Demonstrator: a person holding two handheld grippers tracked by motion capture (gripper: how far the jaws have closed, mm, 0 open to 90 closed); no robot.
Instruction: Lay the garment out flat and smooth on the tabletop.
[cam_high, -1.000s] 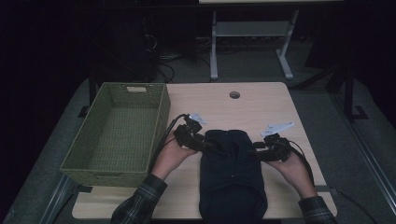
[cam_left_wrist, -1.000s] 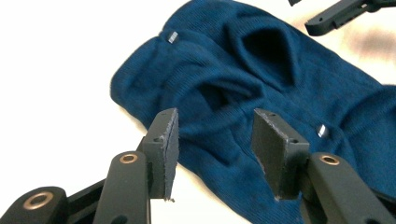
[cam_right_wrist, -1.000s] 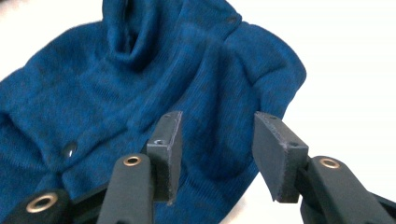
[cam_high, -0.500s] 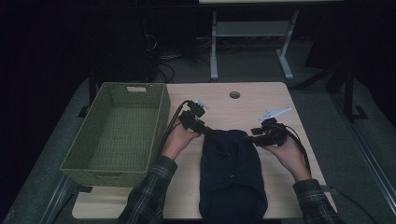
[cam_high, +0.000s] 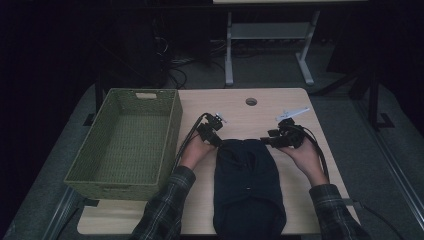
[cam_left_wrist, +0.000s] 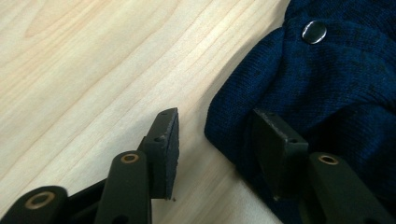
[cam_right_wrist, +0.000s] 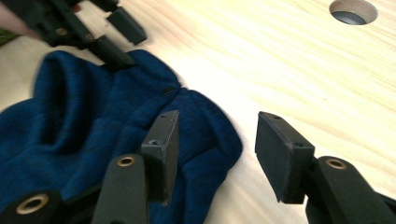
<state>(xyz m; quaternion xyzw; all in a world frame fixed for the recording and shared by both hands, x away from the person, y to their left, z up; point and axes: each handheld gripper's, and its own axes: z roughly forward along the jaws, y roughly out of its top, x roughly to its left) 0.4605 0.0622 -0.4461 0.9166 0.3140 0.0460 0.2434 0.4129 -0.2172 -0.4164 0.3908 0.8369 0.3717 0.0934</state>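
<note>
A dark blue knitted garment (cam_high: 247, 185) lies lengthwise on the wooden table (cam_high: 240, 112), its near end at the table's front edge. My left gripper (cam_high: 218, 141) is at the garment's far left corner. It is open: one jaw is over bare wood, the other over the blue knit (cam_left_wrist: 336, 70), and a metal snap (cam_left_wrist: 314, 31) shows beyond. My right gripper (cam_high: 268, 141) is at the far right corner, also open (cam_right_wrist: 218, 117), with one jaw above the garment (cam_right_wrist: 93, 121) and one above the table. The left gripper (cam_right_wrist: 116, 42) shows across the garment in the right gripper view.
A green woven basket (cam_high: 172, 130) stands empty along the table's left side, close to my left forearm. A round cable hole (cam_high: 251, 101) sits in the wood beyond the garment. Bare table lies between the garment's far end and the far edge. Cables trail from both grippers.
Both hands have moved away from the person, from the garment's sides up to its far corners. The left gripper has also come down closer to the table.
</note>
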